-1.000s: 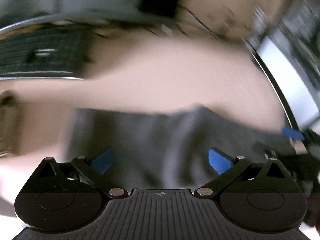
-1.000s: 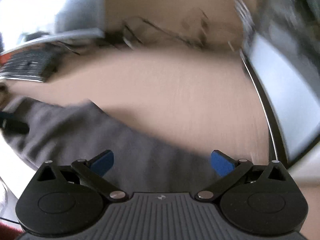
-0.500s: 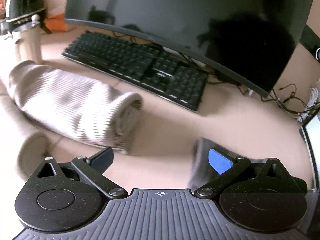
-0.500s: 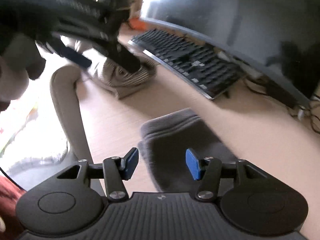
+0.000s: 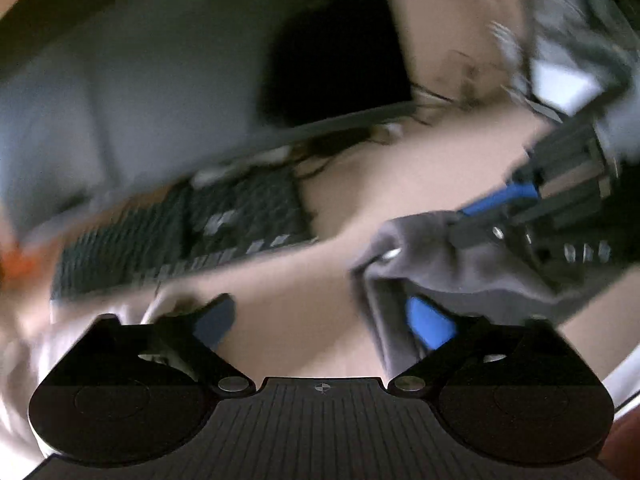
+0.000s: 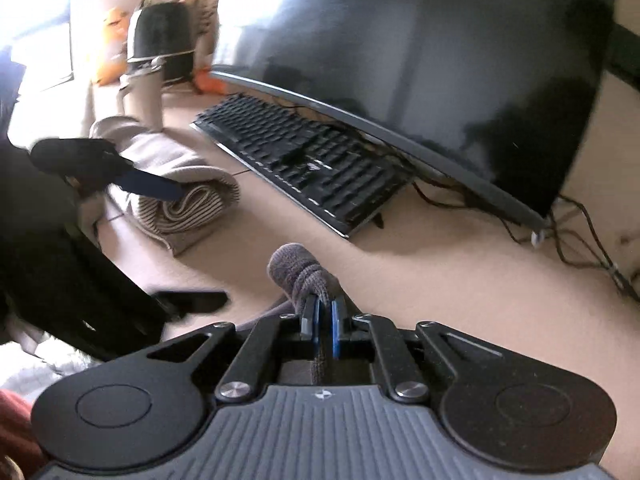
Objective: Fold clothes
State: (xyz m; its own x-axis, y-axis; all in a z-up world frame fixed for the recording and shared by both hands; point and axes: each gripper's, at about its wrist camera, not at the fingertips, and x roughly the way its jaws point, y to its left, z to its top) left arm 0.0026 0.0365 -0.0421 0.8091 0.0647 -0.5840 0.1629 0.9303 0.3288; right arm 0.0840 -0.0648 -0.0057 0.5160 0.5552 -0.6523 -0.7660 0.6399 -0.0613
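Grey garment pinched by right gripper; one beige roll.

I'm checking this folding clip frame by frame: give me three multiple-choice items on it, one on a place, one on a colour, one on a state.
1. Where does the striped rolled cloth lie?
A. on the keyboard
B. on the desk, left of the keyboard
C. behind the monitor

2. What colour is the cloth in the right gripper?
A. grey
B. orange
C. white

3. How do the right gripper's jaws stand?
A. wide open
B. shut on nothing
C. shut on the grey cloth

Key: 1 B, it rests on the desk beside the keys; 2 A, grey knit; 3 C, the fabric is pinched between the pads.
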